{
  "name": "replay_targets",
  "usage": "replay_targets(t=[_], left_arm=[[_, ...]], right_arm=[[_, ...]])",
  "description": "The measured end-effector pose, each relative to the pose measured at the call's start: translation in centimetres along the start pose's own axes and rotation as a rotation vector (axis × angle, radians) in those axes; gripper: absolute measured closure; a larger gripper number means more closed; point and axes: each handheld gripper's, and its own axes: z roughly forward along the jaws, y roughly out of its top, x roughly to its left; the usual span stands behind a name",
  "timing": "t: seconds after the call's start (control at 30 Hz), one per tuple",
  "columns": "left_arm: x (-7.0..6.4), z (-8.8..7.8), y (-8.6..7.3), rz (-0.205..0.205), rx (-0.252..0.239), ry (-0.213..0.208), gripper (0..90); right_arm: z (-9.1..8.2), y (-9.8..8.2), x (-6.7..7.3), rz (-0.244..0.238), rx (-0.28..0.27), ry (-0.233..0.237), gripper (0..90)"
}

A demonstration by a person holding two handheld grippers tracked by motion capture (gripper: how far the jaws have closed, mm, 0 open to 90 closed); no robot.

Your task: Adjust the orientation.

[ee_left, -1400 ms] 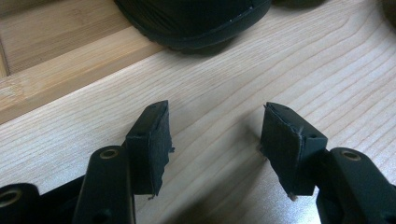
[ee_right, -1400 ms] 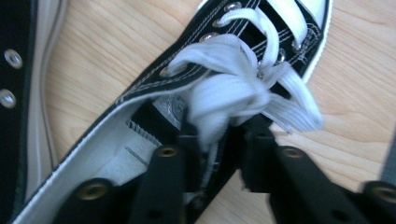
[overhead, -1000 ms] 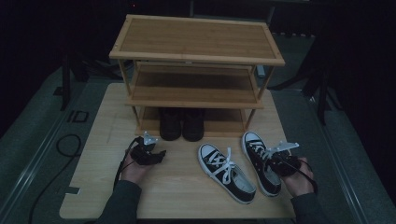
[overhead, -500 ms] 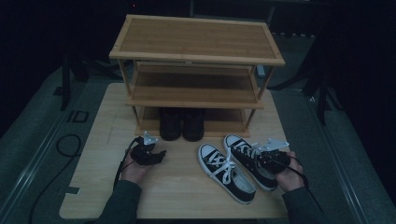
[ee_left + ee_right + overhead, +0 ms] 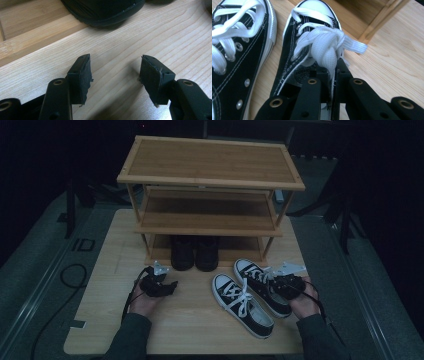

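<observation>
Two black low sneakers with white laces lie on the wooden table in front of a shoe rack. My right gripper [image 5: 280, 282] [image 5: 329, 72] is shut on the laces and tongue of the right sneaker [image 5: 252, 274] [image 5: 294, 50], whose toe points at the rack. The other sneaker [image 5: 242, 306] [image 5: 237, 62] lies close beside it on the left, apart from both grippers. My left gripper [image 5: 167, 286] [image 5: 115, 72] rests open on the table at the left, with bare wood between its pads.
The bamboo rack [image 5: 210, 162] has three shelves and stands at the back of the table [image 5: 105, 325]. A pair of black shoes [image 5: 195, 252] [image 5: 105, 10] sits on its bottom shelf. Dark floor and cables surround the table.
My right gripper has moved left with the right sneaker, bringing it close beside the other one. The left gripper has not moved.
</observation>
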Motion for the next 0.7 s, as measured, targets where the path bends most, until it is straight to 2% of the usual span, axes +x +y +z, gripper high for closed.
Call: replay_targets(t=[0.17,0.4,0.7], left_arm=[[0.0,0.0,0.0,0.001,0.0,0.0,42.5],[0.0,0.0,0.0,0.0,0.0,0.001,42.5],[0.0,0.0,0.0,0.0,-0.001,0.0,42.5]], right_arm=[[0.8,0.2,0.3,-0.006,-0.013,0.026,85.7],[1.0,-0.1,0.9,-0.02,-0.026,0.053,85.6],[0.9,-0.9,0.8,-0.016,-0.012,0.092,85.1]])
